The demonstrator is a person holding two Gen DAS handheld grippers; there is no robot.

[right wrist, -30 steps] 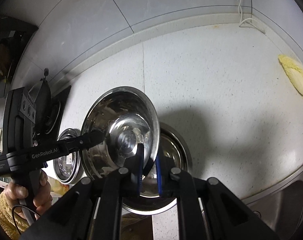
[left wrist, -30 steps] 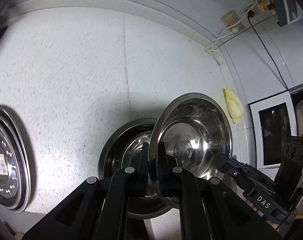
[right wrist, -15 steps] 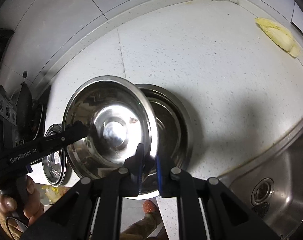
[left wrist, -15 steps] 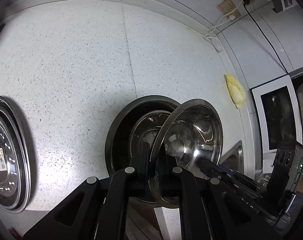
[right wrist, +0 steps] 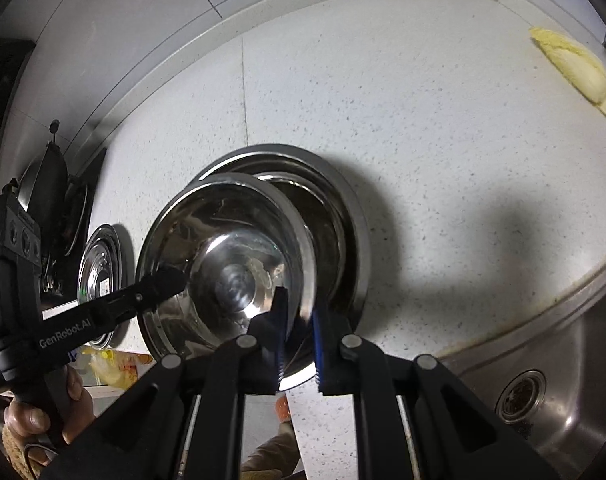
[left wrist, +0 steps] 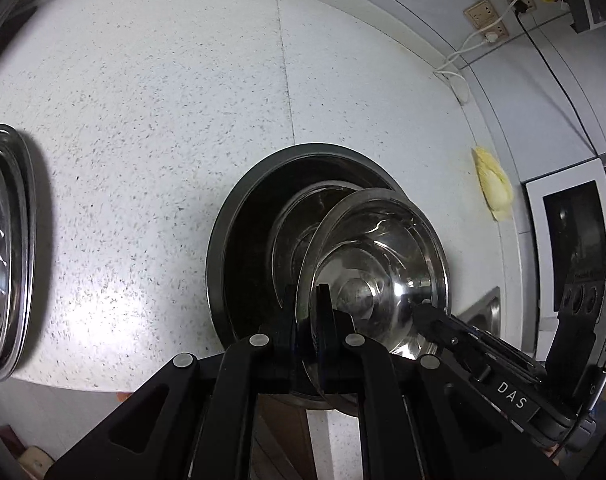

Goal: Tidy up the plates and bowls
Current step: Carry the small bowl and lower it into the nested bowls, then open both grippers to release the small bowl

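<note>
We see a bowl (left wrist: pixel 379 264) held tilted over a stack of bowls (left wrist: pixel 247 248) on the counter (left wrist: pixel 163 120), near its front edge. Our left gripper (left wrist: pixel 307 312) grips the bowl's left rim, our right gripper (right wrist: pixel 299 320) its right rim. Well to the left of the stack lie stacked plates (left wrist: pixel 7 248), with a pan (right wrist: pixel 47 184) behind them. To the right lies a sink (right wrist: pixel 543 380); behind it, near the wall, a cabbage leaf (right wrist: pixel 575 68).

Left gripper (left wrist: pixel 306 312) and right gripper (right wrist: pixel 299 316) both clamped, angled steeply downward
</note>
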